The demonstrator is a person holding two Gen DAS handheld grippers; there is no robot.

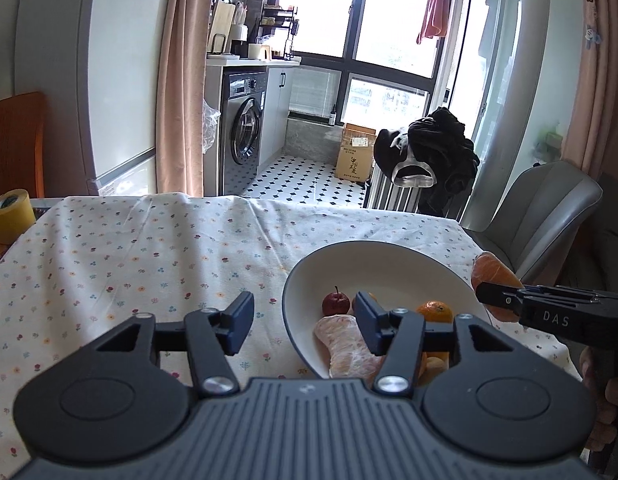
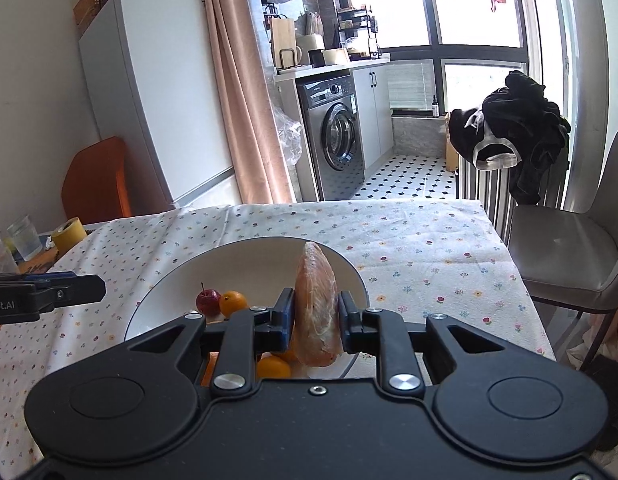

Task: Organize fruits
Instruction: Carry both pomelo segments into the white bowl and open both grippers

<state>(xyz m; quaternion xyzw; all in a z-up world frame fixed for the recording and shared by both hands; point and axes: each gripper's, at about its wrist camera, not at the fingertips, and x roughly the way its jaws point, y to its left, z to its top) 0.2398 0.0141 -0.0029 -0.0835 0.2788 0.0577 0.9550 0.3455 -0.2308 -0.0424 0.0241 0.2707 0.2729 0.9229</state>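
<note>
1. Pomelo segment [image 2: 317, 304], peeled and pinkish, stands upright between the jaws of the right gripper [image 2: 315, 318], which are closed narrowly on its two flanks; its tip rises above the fingers and its lower end hangs below them. In the left wrist view the same segment [image 1: 493, 273] sits at the right rim of the bowl, above the table surface.
2. Bowl [image 2: 245, 256], white and shallow, lies directly beneath and beyond the held segment.
3. Bowl contents: a second peeled segment [image 1: 343, 346] lying flat, a small red apple [image 1: 335, 301] with its stem up, and an orange [image 1: 435, 311]; further orange fruits near the front rim are partly hidden by the left gripper.
4. Left gripper [image 1: 305, 322] hovers over the left edge of the bowl with its jaws wide apart and nothing between them.
5. Tablecloth [image 1: 149, 264], white with a small flower print, covers the table under the bowl.
6. Yellow tape roll [image 1: 11, 216] stands at the far left edge of the table, well apart from the bowl.
7. Grey chair [image 2: 569, 252] stands just beside the right side of the table.
</note>
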